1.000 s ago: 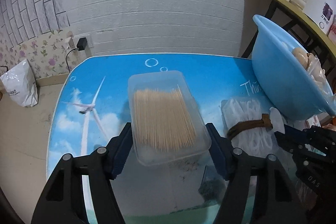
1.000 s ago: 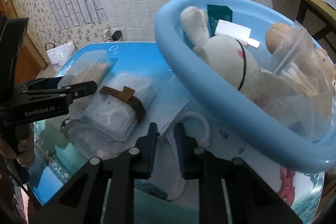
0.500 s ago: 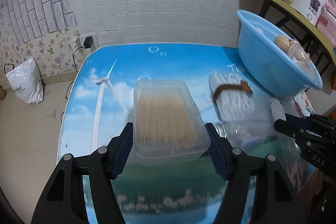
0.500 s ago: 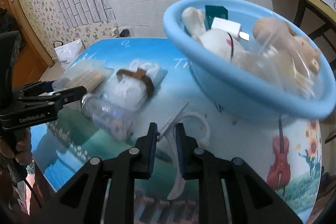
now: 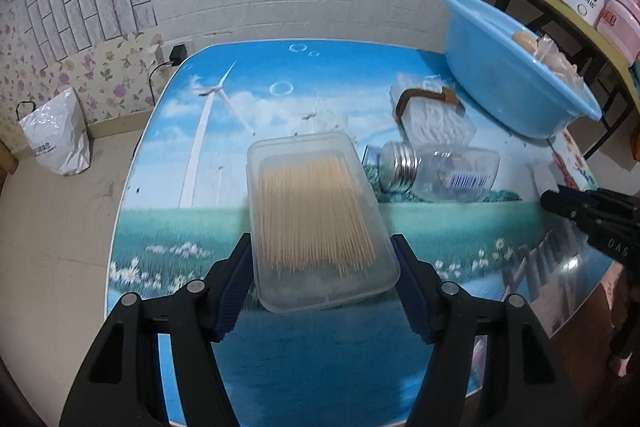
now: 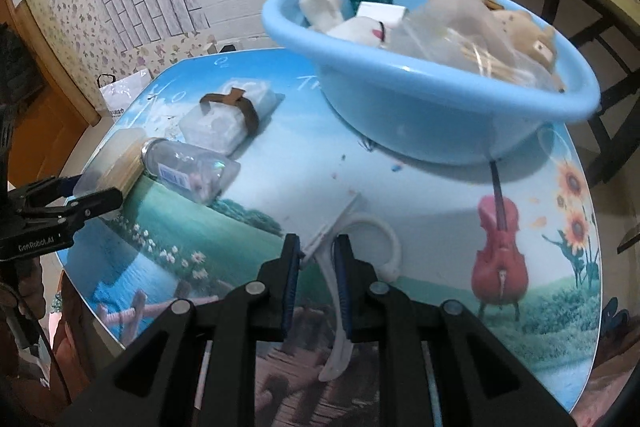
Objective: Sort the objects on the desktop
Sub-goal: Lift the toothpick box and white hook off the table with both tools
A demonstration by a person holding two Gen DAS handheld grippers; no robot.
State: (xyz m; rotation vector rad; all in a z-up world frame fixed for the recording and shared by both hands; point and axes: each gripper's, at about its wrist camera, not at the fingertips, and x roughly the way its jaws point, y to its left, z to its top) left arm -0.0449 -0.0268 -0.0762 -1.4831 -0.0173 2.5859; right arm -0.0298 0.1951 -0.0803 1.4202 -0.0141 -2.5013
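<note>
While the left gripper (image 5: 322,269) clasps a clear box of toothpicks (image 5: 318,219) above the tabletop (image 5: 280,355) near its front edge, the right gripper (image 6: 316,267) is clenched on a white plastic hanger (image 6: 340,267). Behind them lie a bottle (image 5: 440,169) and a strapped white bundle (image 5: 434,119). A blue basin (image 6: 432,99) of toys stands by the right edge.

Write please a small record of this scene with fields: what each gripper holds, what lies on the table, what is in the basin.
left gripper: shut on clear box of toothpicks
right gripper: shut on white plastic hook
on table: clear jar with metal cap, lying on its side; white bundle with brown strap
blue basin: plush toys, small packets
</note>
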